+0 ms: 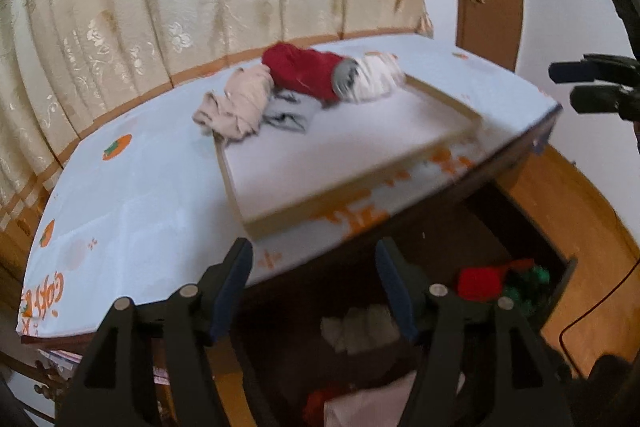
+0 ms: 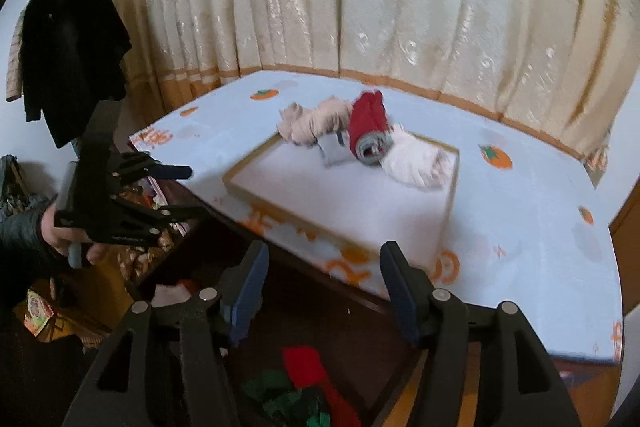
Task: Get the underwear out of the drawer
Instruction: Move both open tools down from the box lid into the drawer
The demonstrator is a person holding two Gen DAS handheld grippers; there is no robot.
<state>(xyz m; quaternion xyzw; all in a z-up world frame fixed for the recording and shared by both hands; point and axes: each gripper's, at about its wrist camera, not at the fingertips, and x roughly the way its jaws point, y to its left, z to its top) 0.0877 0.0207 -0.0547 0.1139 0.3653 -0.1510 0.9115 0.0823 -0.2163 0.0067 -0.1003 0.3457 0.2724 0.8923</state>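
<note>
On tray: rolled soft underwear | both tools apart, empty | drawer contents blurred, perhaps cloth

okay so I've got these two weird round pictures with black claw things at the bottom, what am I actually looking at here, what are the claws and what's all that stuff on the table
No robot here: a person carries a handheld two-finger tool in each hand, each with a wide-angle camera looking along its fingers, hence the round, bent pictures.

One picture comes from the left tool, the other from the right tool. Both are open and hold nothing. The right view also shows the person's left hand gripping its tool.

A table with an orange-fruit printed cloth carries a shallow wooden-rimmed tray. On and around the tray's far end lie rolled garments: a beige bundle, a small grey piece, a red roll and a white bundle.

Below the table edge, an open drawer holds more clothing, red and green.
</note>
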